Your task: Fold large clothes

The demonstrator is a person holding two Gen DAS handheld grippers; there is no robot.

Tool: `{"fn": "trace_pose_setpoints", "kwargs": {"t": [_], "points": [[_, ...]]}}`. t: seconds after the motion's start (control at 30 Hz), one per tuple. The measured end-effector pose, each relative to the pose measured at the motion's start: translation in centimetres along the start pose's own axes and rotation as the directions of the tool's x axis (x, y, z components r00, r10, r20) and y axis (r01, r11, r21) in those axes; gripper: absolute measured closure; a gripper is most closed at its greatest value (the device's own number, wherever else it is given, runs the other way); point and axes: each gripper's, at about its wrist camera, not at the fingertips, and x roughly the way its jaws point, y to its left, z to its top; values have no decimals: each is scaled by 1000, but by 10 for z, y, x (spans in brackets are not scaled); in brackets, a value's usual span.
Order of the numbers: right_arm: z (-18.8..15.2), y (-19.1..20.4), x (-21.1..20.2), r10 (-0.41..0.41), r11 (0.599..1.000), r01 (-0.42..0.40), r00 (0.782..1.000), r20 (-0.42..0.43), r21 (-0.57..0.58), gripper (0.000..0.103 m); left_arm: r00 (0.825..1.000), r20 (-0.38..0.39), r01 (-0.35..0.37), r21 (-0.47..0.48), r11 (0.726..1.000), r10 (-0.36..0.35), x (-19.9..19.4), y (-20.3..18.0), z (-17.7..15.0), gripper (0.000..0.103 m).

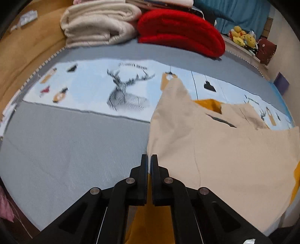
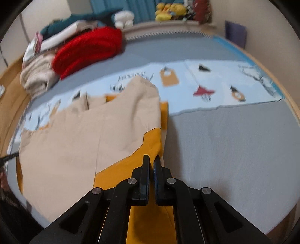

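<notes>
1. On the far left of the left wrist view, a brown wooden surround (image 1: 22,50) curves along the edge of the grey bed cover (image 1: 75,146).
2. Behind that, a folded cream blanket (image 1: 97,24) lies beside a folded red blanket (image 1: 180,32); the two touch.
3. Across the middle runs a pale blue printed sheet (image 1: 93,84) with a stag's head and small tags drawn on it.
4. At bottom centre, the left gripper (image 1: 149,159) has its jaws pressed together on the near left edge of the garment (image 1: 225,150), a large beige piece with a mustard-yellow inner side showing below the fingers.
5. Right of the gripper, the garment spreads over the grey cover and reaches onto the blue sheet, one corner rising to a point.
6. At far right, yellow plush toys (image 1: 241,37) sit on a ledge near a teal curtain (image 1: 243,13).
7. Seen from the right wrist, the garment (image 2: 84,135) lies left of centre, with its mustard-yellow side (image 2: 150,142) turned out along the near right edge.
8. The right gripper (image 2: 151,160) is clamped on that mustard-yellow edge, jaws nearly touching.
9. Right of it lies the bare grey cover (image 2: 234,150), with the blue sheet (image 2: 225,84) beyond.
</notes>
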Motion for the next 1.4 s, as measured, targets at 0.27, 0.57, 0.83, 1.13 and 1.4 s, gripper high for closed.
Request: {"fn": "trace_pose_setpoints", "kwargs": {"t": [0.27,0.57,0.83,1.13,1.4], "points": [[29,20,7,-87,995,81,989,117,55,100,989,149,-13,-45,999,20,-6,-3,26,101],[41,19,58,-139,974,139,990,-16,179,91,991,-84,94,-149,984,-107,55,6,41,64],[-2,-5,109,-60,974,134,930,-362,183,68,936,-333,101,-60,993,-115,78,8,3,59],[-21,-9,87,-88,977,146,939,-333,153,103,928,-348,129,-40,991,-135,71,8,-15,99],[-16,-46,69,-71,932,163,958,-279,323,103,941,-338,34,1,999,-31,69,8,-18,91]]}}
